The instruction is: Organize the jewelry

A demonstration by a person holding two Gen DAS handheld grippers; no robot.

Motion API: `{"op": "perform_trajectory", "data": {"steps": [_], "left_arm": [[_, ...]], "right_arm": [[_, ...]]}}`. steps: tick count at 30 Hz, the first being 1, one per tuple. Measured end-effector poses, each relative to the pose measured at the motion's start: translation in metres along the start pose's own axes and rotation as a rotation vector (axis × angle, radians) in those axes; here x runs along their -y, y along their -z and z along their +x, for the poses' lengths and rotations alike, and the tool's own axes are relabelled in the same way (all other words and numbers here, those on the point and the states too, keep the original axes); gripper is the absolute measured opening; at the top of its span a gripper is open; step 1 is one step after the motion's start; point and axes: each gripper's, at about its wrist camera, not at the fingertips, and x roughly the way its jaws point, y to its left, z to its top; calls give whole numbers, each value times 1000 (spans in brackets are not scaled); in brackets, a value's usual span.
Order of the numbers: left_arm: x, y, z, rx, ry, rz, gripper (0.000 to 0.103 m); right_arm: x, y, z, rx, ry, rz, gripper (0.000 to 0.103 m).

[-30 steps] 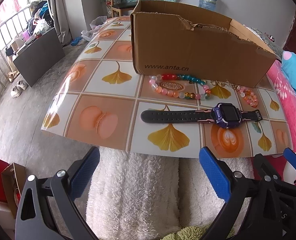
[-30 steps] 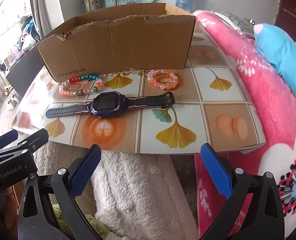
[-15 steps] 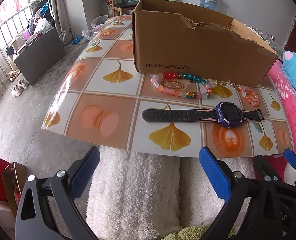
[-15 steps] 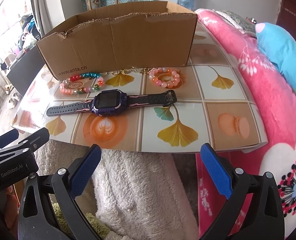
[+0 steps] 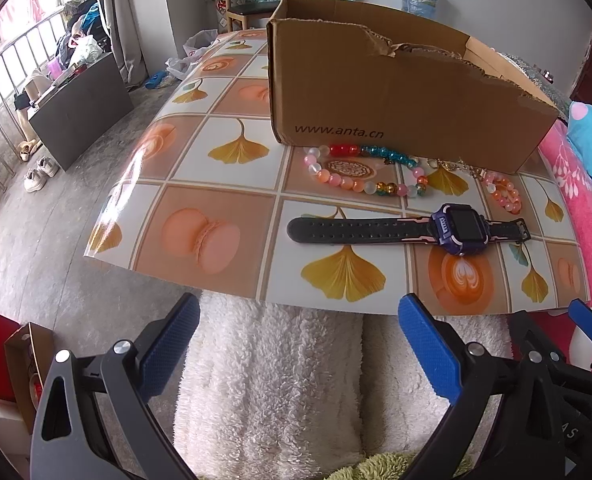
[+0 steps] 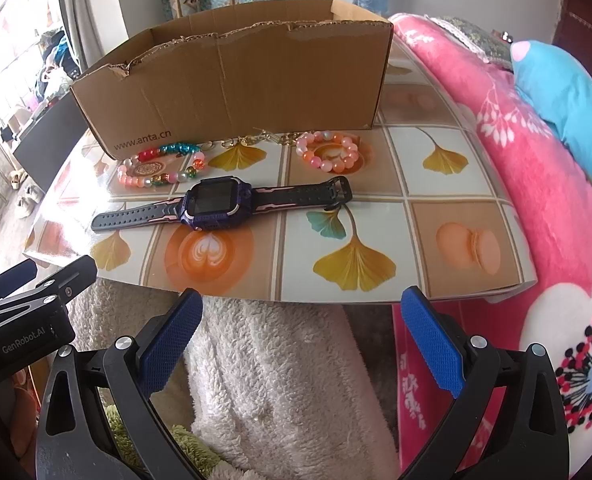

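Observation:
A purple watch with a black strap (image 5: 459,226) (image 6: 216,204) lies flat on the patterned mat (image 5: 216,184) (image 6: 435,208). Behind it lie a long multicolour bead bracelet (image 5: 359,184) (image 6: 156,178), a small orange-pink bead bracelet (image 5: 505,194) (image 6: 329,156) and a gold chain (image 5: 455,168) (image 6: 256,140). An open cardboard box (image 5: 395,96) (image 6: 236,76) stands behind them. My left gripper (image 5: 296,344) and right gripper (image 6: 299,340) are both open and empty, short of the mat's near edge.
A white fluffy cover (image 5: 276,380) (image 6: 276,380) hangs below the mat's edge. A pink blanket (image 6: 535,160) and a blue pillow (image 6: 567,92) lie to the right. A dark cabinet (image 5: 80,108), shoes and a chair stand beyond on the floor.
Both grippers have moved slightly closer to the mat; the objects appear a little larger. Nothing on the mat has moved.

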Motion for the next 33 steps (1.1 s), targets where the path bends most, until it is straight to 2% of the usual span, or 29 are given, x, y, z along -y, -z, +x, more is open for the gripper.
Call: {"op": "perform_trajectory", "data": {"steps": [33], "left_arm": [[-3, -1, 1, -9, -14, -3, 98]], "right_arm": [[2, -3, 3, -12, -4, 7, 96]]}}
